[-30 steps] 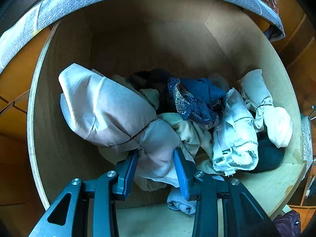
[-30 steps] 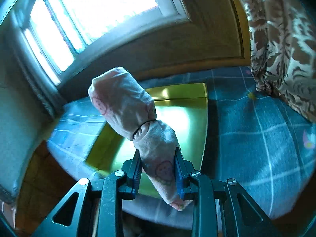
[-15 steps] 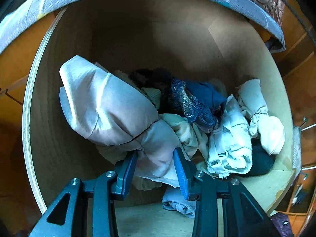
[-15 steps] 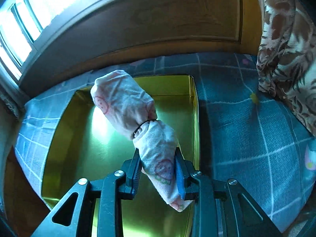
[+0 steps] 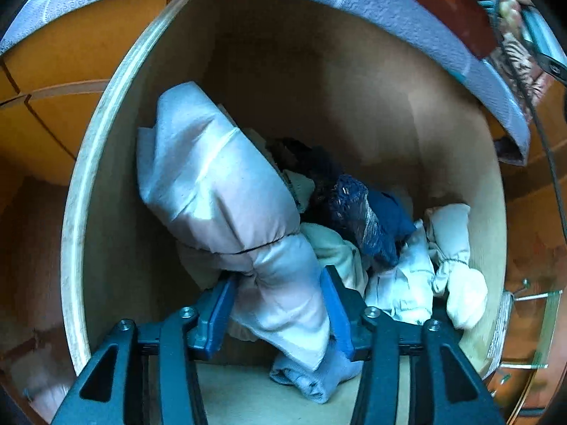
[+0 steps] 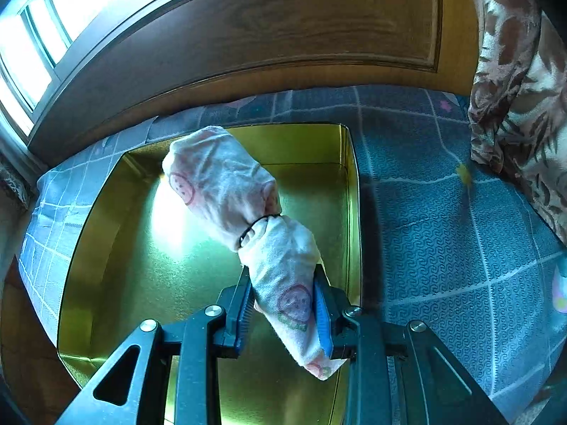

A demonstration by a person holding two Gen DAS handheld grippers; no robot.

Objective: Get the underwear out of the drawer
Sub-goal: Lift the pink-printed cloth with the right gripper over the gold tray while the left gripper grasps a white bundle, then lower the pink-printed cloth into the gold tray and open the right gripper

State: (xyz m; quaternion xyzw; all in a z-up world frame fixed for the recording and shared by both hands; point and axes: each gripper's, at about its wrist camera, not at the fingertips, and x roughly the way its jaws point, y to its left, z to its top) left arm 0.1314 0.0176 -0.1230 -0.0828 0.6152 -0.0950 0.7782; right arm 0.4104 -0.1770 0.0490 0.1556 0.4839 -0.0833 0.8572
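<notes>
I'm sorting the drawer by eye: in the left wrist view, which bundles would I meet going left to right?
Large pale tied bundle between the opening left gripper → dark blue lace underwear → white crumpled garment → small cream tied bundle by the drawer's right wall.

Both fisheye views bent straight lines hard toward dark, vignetted corners. In the right wrist view, daylight from the window [image 6: 42,46] was blown out to white and threw a bright glare patch on the gold tray [image 6: 170,219]. The left wrist view was dimmer: the drawer [image 5: 319,81] was shadowed at the back, and its edges were softly blurred.
</notes>
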